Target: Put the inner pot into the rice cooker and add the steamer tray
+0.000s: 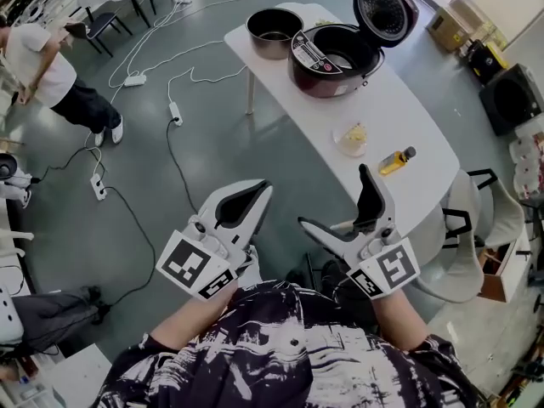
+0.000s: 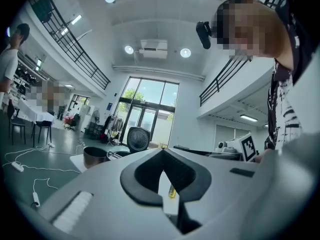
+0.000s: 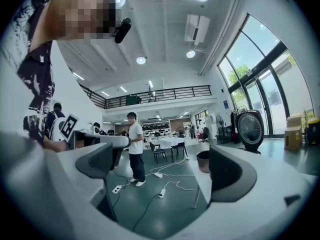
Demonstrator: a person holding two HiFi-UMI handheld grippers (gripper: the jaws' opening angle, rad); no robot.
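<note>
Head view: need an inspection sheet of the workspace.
Surface: white table, rounded corners.
Job's things: inner pot on the table beside the rice cooker, whose lid is open; steamer tray not made out.
Clutter: small dish, yellow bottle.
Grippers: left hand-held gripper shut, empty; right hand-held gripper open, empty; both short of the table.
Cables: cords and power strips on the floor.
Surroundings: person in white shirt, chair.

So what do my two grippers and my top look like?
The left gripper and the right gripper are both white moulded shells with black-lined fingers. Each carries a cube with black-and-white square markers. No cables show on them. The person wears a black-and-white patterned shirt.
</note>
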